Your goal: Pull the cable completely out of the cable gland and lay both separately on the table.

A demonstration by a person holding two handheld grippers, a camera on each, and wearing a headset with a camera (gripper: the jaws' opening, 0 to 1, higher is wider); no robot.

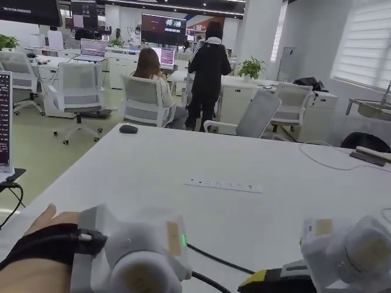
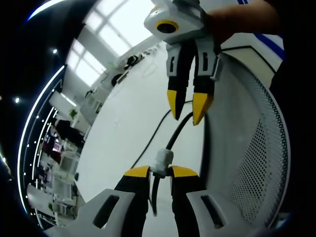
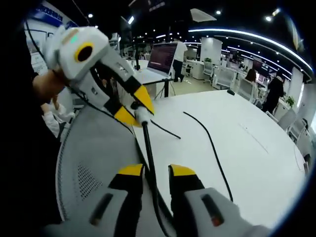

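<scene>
A white cable gland (image 2: 162, 162) sits between the yellow tips of my left gripper (image 2: 161, 172), which is shut on it. The black cable (image 2: 180, 126) runs out of the gland and up between the yellow tips of my right gripper (image 2: 188, 107). In the right gripper view the cable (image 3: 149, 158) passes through the gap of my right gripper (image 3: 156, 171), whose jaws stand apart around it, and reaches the gland (image 3: 140, 116) held by my left gripper (image 3: 134, 108). More cable (image 3: 213, 145) lies on the white table (image 1: 183, 159), where a stretch of the cable (image 1: 214, 260) shows between both grippers.
A white mesh chair back (image 2: 247, 163) is close beside both grippers. On the table lie a flush power strip (image 1: 223, 185) and a dark mouse (image 1: 128, 129). Behind the table are office chairs, desks, a seated person (image 1: 149, 73) and a standing person (image 1: 208, 73).
</scene>
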